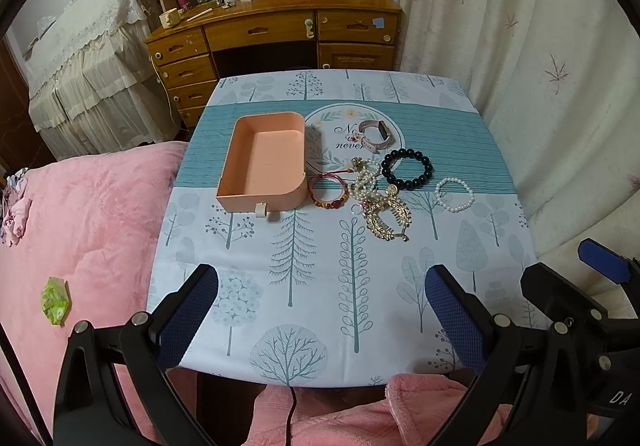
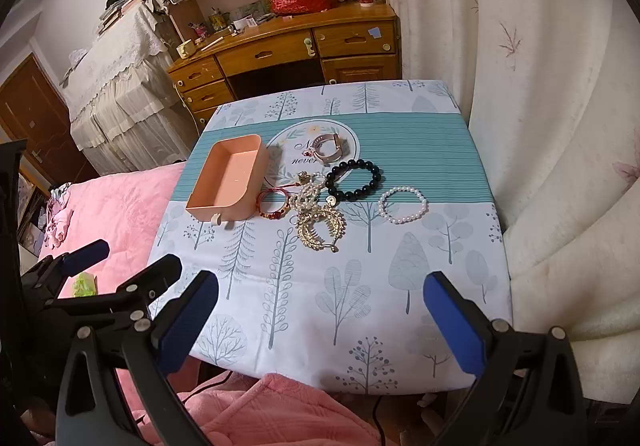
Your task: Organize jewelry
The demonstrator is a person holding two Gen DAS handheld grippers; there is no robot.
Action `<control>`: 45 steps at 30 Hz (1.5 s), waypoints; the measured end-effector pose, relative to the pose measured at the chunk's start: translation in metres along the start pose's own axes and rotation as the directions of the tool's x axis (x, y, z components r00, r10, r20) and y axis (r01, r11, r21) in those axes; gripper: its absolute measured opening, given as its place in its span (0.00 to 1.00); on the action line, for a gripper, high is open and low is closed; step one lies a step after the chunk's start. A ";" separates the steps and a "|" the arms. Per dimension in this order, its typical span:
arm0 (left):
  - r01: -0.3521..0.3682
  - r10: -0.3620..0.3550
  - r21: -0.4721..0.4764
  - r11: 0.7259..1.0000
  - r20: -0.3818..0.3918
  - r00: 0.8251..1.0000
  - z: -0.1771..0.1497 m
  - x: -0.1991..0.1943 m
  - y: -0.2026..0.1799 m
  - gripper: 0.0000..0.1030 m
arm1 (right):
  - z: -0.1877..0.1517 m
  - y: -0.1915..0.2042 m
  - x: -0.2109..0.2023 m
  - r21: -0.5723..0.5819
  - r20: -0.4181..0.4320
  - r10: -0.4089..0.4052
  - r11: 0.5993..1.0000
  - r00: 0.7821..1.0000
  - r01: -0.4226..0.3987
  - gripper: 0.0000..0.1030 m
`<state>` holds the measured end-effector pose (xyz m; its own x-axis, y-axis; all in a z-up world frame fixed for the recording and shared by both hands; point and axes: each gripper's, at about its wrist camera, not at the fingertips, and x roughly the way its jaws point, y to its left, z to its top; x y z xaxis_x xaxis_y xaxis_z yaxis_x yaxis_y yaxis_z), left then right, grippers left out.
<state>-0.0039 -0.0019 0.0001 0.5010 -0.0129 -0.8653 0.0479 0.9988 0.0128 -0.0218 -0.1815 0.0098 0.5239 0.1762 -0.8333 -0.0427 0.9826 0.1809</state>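
Nothing is sorted yet: both hand-held grippers, left [image 1: 320,310] and right [image 2: 320,318], are hanging released and empty, the empty peach plastic tray [image 1: 264,166] and the cluster of bracelets [image 1: 380,186] lying ahead of them on the tree-print surface [image 1: 320,306].

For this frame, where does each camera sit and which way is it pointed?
Left wrist: on the left gripper, angled down across the table at the empty pink tray; its open fingers show, the right gripper's at right.
Right wrist: on the right gripper, same tilt; the left gripper at left.
Shared: tray, black bead bracelet, desk.

"never" on tablecloth [image 1: 440,134] medallion
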 end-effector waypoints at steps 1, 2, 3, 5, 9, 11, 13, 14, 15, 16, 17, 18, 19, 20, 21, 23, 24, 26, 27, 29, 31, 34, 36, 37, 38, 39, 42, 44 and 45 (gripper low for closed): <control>0.000 0.000 0.000 1.000 -0.001 1.000 0.000 0.000 0.000 0.99 | 0.000 0.001 0.001 -0.002 -0.001 0.000 1.000 1.000 0.000 1.00; -0.001 0.001 -0.001 1.000 -0.002 1.000 0.000 0.002 0.000 0.99 | 0.001 0.001 0.000 -0.003 -0.002 0.001 1.000 1.000 -0.001 1.00; -0.002 0.002 -0.002 1.000 -0.003 1.000 0.001 0.002 0.000 0.99 | 0.000 0.001 0.001 -0.003 -0.002 0.001 1.000 1.000 -0.001 1.00; -0.002 0.002 -0.004 1.000 -0.005 1.000 0.002 0.004 0.001 0.99 | 0.001 0.002 0.002 -0.005 -0.005 0.004 1.000 1.000 -0.004 1.00; -0.001 0.001 -0.006 1.000 -0.009 1.000 0.002 0.005 0.000 0.99 | 0.000 0.003 0.004 -0.010 -0.006 0.009 1.000 1.000 -0.009 1.00; 0.000 -0.001 -0.009 1.000 -0.012 1.000 0.003 0.007 0.000 0.99 | 0.000 0.003 0.005 -0.013 -0.005 0.008 1.000 1.000 -0.008 1.00; 0.005 -0.005 -0.013 1.000 -0.013 1.000 0.003 0.007 0.001 0.99 | 0.001 0.004 0.006 -0.014 -0.003 0.013 1.000 1.000 -0.013 1.00; 0.010 -0.010 -0.013 1.000 -0.013 1.000 0.001 0.007 0.003 0.99 | 0.002 0.004 0.006 -0.016 0.001 0.012 1.000 1.000 -0.012 1.00; 0.012 -0.012 -0.011 1.000 -0.016 1.000 0.002 0.008 0.004 0.99 | 0.002 0.004 0.007 -0.018 0.005 0.012 1.000 1.000 -0.012 1.00; 0.015 -0.015 -0.007 1.000 -0.017 1.000 0.002 0.009 0.005 0.99 | 0.002 0.004 0.008 -0.020 0.013 0.011 1.000 1.000 -0.011 1.00; 0.020 -0.020 -0.002 1.000 -0.020 1.000 0.002 0.011 0.005 0.99 | 0.003 0.004 0.009 -0.021 0.022 0.010 1.000 1.000 -0.009 1.00; 0.030 -0.030 0.003 1.000 -0.026 0.999 0.003 0.013 0.007 0.99 | 0.003 0.003 0.009 -0.021 0.037 0.007 1.000 0.999 -0.006 1.00; 0.042 -0.041 0.007 0.999 -0.035 0.999 0.004 0.015 0.009 0.99 | 0.003 0.003 0.009 -0.022 0.052 0.004 1.000 0.999 -0.003 1.00; 0.053 -0.053 0.010 0.999 -0.041 0.998 0.006 0.017 0.011 0.99 | 0.004 0.004 0.010 -0.022 0.072 -0.002 1.000 0.997 0.003 1.00; 0.066 -0.065 0.013 0.998 -0.043 0.997 0.007 0.019 0.014 0.99 | 0.005 0.003 0.012 -0.019 0.084 -0.010 1.000 0.996 0.011 1.00; 0.074 -0.072 0.026 0.997 -0.045 0.996 0.011 0.025 0.020 0.99 | 0.007 0.004 0.015 -0.011 0.111 -0.046 0.999 0.993 0.048 1.00; 0.075 -0.073 0.037 0.997 -0.048 0.996 0.013 0.030 0.022 0.99 | 0.009 0.004 0.016 -0.009 0.127 -0.070 0.997 0.989 0.071 1.00; 0.121 -0.117 0.046 0.992 -0.077 0.990 0.017 0.042 0.028 0.99 | 0.011 0.005 0.019 -0.006 0.155 -0.127 0.992 0.980 0.130 1.00; 0.153 -0.148 0.040 0.987 -0.097 0.984 0.019 0.049 0.031 0.99 | 0.013 0.005 0.023 -0.008 0.163 -0.167 0.985 0.972 0.171 1.00; 0.198 -0.193 0.025 0.980 -0.140 0.971 0.025 0.063 0.037 0.99 | 0.013 0.006 0.031 -0.027 0.158 -0.237 0.969 0.958 0.245 1.00; 0.226 -0.220 0.019 0.974 -0.163 0.962 0.028 0.077 0.042 0.99 | 0.013 0.005 0.040 -0.051 0.131 -0.283 0.955 0.950 0.292 1.00; 0.250 -0.241 0.013 0.968 -0.220 0.945 0.032 0.098 0.044 0.99 | 0.007 -0.001 0.052 -0.083 0.100 -0.356 0.927 0.929 0.364 0.99; 0.268 -0.255 0.017 0.963 -0.256 0.932 0.028 0.111 0.039 0.99 | 0.001 -0.004 0.058 -0.112 0.085 -0.405 0.904 0.910 0.412 0.98; 0.274 -0.258 0.022 0.962 -0.269 0.928 0.027 0.115 0.036 0.99 | -0.001 -0.005 0.060 -0.123 0.080 -0.423 0.894 0.902 0.430 0.98; 0.281 -0.262 0.025 0.960 -0.284 0.922 0.027 0.119 0.033 0.99 | -0.004 -0.007 0.061 -0.133 0.076 -0.439 0.885 0.895 0.445 0.97; 0.285 -0.265 0.026 0.958 -0.295 0.918 0.027 0.123 0.029 0.99 | -0.008 -0.008 0.063 -0.145 0.078 -0.448 0.879 0.890 0.455 0.95; 0.303 -0.281 0.019 0.953 -0.320 0.905 0.030 0.136 0.014 0.93 | -0.011 -0.012 0.069 -0.190 0.082 -0.439 0.874 0.895 0.447 0.93; 0.292 -0.272 0.005 0.957 -0.346 0.898 0.033 0.146 0.004 0.89 | -0.011 -0.014 0.077 -0.248 0.094 -0.414 0.871 0.905 0.424 0.92; 0.275 -0.257 -0.002 0.962 -0.355 0.899 0.033 0.152 -0.002 0.87 | -0.011 -0.012 0.082 -0.280 0.099 -0.403 0.866 0.910 0.414 0.89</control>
<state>0.1009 -0.0072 -0.1147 0.1310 -0.2517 -0.9589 0.1819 0.9569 -0.2263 0.0124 -0.1782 -0.0670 0.5785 -0.2414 -0.7791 -0.0583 0.9405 -0.3347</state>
